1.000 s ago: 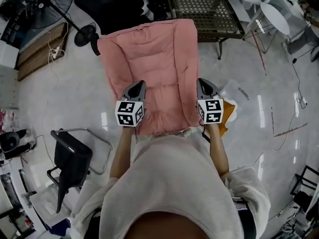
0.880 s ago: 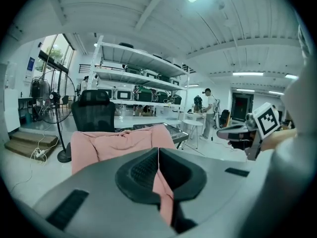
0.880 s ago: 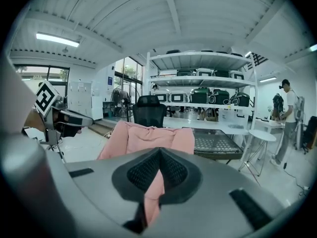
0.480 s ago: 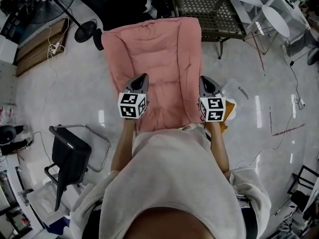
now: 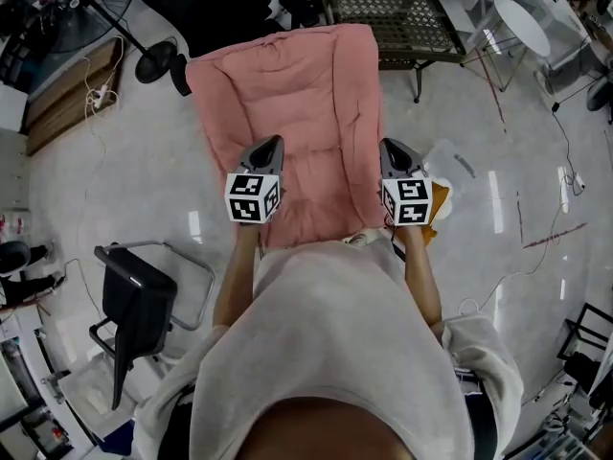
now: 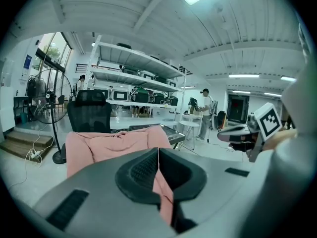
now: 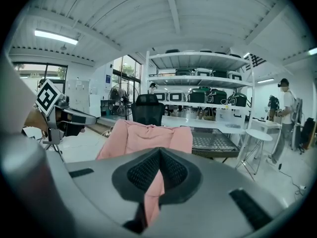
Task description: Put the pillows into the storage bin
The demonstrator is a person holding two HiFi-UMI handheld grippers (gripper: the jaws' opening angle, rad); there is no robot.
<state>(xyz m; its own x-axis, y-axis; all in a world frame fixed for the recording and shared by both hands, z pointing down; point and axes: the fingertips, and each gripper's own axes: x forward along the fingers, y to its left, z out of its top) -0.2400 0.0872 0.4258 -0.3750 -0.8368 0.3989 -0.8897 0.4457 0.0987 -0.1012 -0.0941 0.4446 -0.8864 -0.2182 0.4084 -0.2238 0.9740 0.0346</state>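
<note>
The pink pillow (image 5: 297,94) is clamped along its near edge. The jaws of the left gripper (image 5: 273,143) are closed on fabric at the left corner, and those of the right gripper (image 5: 390,146) at the right corner. The pillow extends ahead of both. Its far edge is bordered by a black office chair (image 5: 211,8) and a mesh table (image 5: 383,17). Bare floor (image 5: 124,180) is seen outward of the left gripper. An orange item (image 5: 439,204) is seen just outside the right gripper.
</note>
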